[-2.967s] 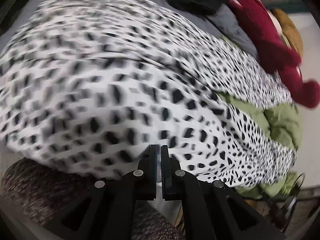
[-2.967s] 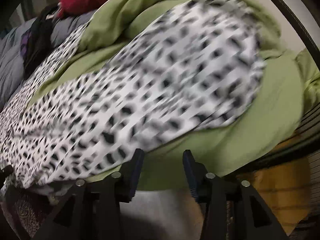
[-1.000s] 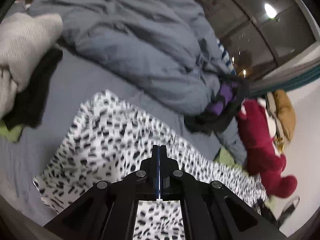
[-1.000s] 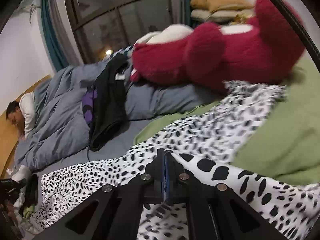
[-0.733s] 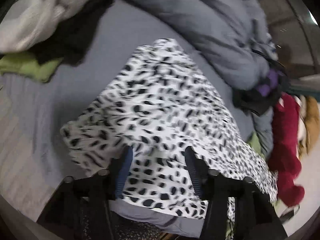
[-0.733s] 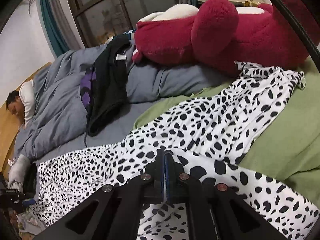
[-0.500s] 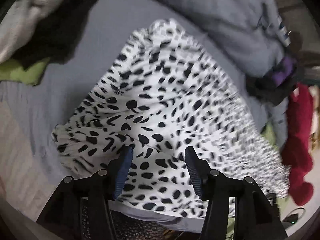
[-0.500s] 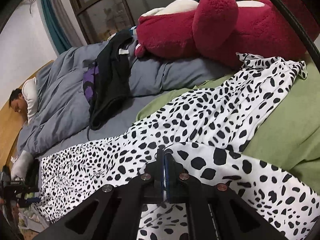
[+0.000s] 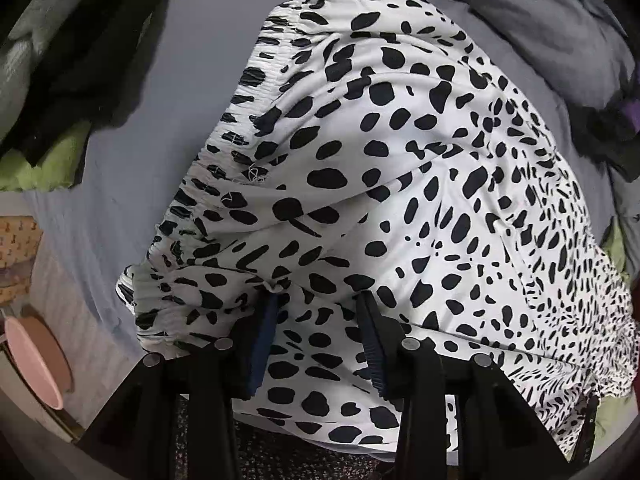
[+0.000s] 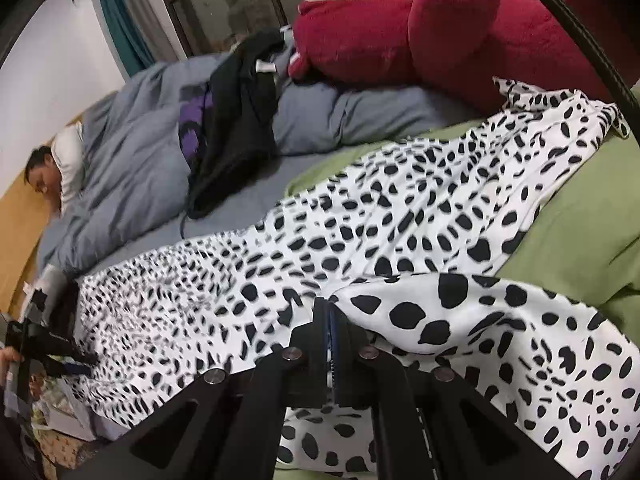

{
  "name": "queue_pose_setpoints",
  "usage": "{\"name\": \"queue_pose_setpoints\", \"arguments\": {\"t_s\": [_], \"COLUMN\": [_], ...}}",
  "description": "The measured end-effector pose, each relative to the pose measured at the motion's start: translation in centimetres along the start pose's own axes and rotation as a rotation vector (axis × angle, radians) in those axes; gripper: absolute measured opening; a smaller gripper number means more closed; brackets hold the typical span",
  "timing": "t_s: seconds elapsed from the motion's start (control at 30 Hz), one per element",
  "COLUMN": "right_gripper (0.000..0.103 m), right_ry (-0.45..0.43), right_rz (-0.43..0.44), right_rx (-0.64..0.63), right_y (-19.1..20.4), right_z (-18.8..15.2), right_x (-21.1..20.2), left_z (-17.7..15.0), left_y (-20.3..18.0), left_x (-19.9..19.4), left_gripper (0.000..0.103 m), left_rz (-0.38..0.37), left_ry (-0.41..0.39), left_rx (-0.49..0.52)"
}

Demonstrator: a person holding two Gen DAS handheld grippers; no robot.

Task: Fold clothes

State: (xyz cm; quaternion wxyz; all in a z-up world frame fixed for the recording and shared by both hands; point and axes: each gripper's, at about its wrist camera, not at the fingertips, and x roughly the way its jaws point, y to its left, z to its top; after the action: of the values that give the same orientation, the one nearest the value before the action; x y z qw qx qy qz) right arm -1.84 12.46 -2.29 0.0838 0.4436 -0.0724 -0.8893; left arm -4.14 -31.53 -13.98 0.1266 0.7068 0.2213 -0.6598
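A white garment with black spots (image 9: 400, 168) lies stretched along the bed; its gathered elastic waistband (image 9: 224, 152) is at the left end. My left gripper (image 9: 316, 308) is open just over the garment near the waistband, with spotted cloth between and under its fingers (image 9: 264, 336). In the right wrist view the same garment (image 10: 380, 216) runs across the bed onto a green blanket (image 10: 580, 216). My right gripper (image 10: 329, 312) is shut on a fold of the garment near its other end. The left gripper (image 10: 44, 344) shows small at the far left.
A grey duvet (image 10: 132, 168) covers a person lying at the bed's head (image 10: 40, 176). Black and purple clothes (image 10: 232, 120) lie on it. A big red plush toy (image 10: 420, 28) sits at the back. Dark and green clothes (image 9: 60, 92) are piled left of the waistband.
My left gripper opened, let go of the garment, and dropped closer over the waistband end. My right gripper stays shut on the cloth and has barely moved.
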Motion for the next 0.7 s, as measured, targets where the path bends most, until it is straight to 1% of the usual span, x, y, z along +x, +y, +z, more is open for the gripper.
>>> {"name": "queue_pose_setpoints", "arguments": {"t_s": [0.13, 0.23, 0.3, 0.37, 0.43, 0.53, 0.63, 0.7], "right_gripper": [0.002, 0.002, 0.002, 0.002, 0.002, 0.002, 0.002, 0.002], "right_ry": [0.016, 0.026, 0.025, 0.017, -0.002, -0.056, -0.115, -0.136], "right_rz": [-0.017, -0.031, -0.033, -0.035, -0.033, -0.025, -0.014, -0.021], "right_rx": [-0.012, -0.024, -0.030, -0.033, -0.035, -0.039, -0.053, -0.053], "right_y": [0.0, 0.1, 0.1, 0.2, 0.3, 0.6, 1.3, 1.5], "right_z": [-0.4, -0.7, -0.7, -0.7, -0.6, 0.0, 1.2, 2.1], "right_x": [0.4, 0.3, 0.0, -0.4, -1.2, -3.0, -4.8, -5.4], "left_z": [-0.2, -0.7, -1.2, -1.7, -3.1, -4.1, -4.1, -3.8], "left_y": [-0.5, -0.3, 0.2, 0.9, 2.3, 2.9, 3.5, 3.7], "left_x": [0.1, -0.1, -0.4, -1.1, -2.5, -5.1, -7.3, -8.6], "left_gripper": [0.037, 0.024, 0.008, 0.004, 0.003, 0.003, 0.003, 0.002], "left_rz": [0.056, 0.064, 0.053, 0.028, 0.004, -0.038, -0.079, -0.108], "left_ry": [-0.005, -0.027, -0.036, -0.050, -0.088, -0.145, -0.178, -0.194], "left_rx": [0.037, 0.053, 0.059, 0.050, 0.071, 0.101, 0.109, 0.108]}}
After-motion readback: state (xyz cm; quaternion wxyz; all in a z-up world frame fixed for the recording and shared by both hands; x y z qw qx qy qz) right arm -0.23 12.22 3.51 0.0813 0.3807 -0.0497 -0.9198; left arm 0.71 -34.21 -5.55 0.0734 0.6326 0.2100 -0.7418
